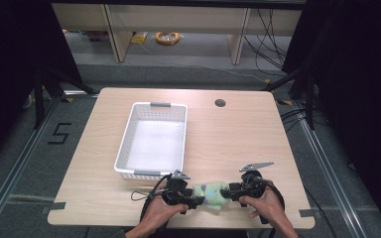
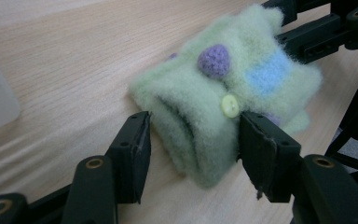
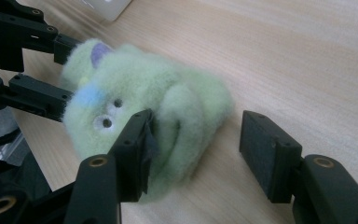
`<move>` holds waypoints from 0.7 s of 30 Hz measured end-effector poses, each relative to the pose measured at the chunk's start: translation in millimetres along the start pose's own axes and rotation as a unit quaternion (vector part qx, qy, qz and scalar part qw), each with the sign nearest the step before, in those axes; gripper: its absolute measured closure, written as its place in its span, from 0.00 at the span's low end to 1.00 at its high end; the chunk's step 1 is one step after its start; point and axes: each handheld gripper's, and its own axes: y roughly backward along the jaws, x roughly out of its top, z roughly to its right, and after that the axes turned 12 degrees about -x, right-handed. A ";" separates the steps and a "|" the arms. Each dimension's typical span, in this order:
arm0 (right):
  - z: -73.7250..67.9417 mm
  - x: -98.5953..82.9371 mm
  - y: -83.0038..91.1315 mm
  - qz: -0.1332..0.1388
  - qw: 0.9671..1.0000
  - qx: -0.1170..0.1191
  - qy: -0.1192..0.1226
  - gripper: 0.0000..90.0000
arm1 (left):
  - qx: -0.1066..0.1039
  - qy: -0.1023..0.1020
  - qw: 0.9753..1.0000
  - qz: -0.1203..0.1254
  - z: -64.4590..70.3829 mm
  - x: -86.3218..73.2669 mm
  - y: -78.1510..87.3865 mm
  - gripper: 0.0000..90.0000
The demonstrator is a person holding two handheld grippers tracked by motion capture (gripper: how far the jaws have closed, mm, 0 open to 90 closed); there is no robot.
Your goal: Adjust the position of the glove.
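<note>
A small fuzzy green knitted garment (image 1: 211, 194) lies bunched on the worktop (image 1: 228, 139) between the two tools, near the person's edge. The left gripper (image 2: 193, 140) has its jaws spread wide around one end of the bundle, the right-hand pad touching the wool by a yellow button (image 2: 230, 105), the other just clear of it. The right gripper (image 3: 193, 140) faces it from the opposite end, jaws equally wide, one pad pressed into the folds and the other standing off over bare wood. Neither has closed on anything yet.

I judge this the moment before the grasp: both need to squeeze shut, then lift toward the white basket (image 1: 129, 126) beyond the left jaws.

The folds hide the garment's true shape; whether it is a sweater or a mitten is hard to say.
</note>
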 end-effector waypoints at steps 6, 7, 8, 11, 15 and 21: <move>3.1 -2.3 -5.8 0.000 1.000 0.021 -0.015 0.55 | 0.000 -0.002 1.000 -0.002 -1.1 1.7 -2.1 0.53; 2.6 -2.7 -6.9 0.003 1.000 0.024 -0.015 0.57 | 0.004 -0.006 1.000 -0.004 -0.7 1.6 -2.4 0.54; 2.4 -3.5 -8.1 0.005 0.999 0.032 -0.015 0.58 | 0.005 -0.009 1.000 -0.003 -0.2 1.1 -3.0 0.56; -0.1 -4.6 -9.5 0.009 0.999 0.033 -0.015 0.61 | 0.000 -0.017 1.000 -0.004 0.5 -0.2 -3.7 0.61; 0.2 -5.9 -12.1 0.011 0.998 0.053 -0.019 0.68 | 0.006 -0.019 1.000 -0.002 1.8 -1.5 -4.1 0.66; 1.2 -7.6 -11.9 0.023 0.998 0.060 -0.012 0.83 | -0.004 -0.032 0.999 -0.001 2.1 -2.8 -2.3 0.74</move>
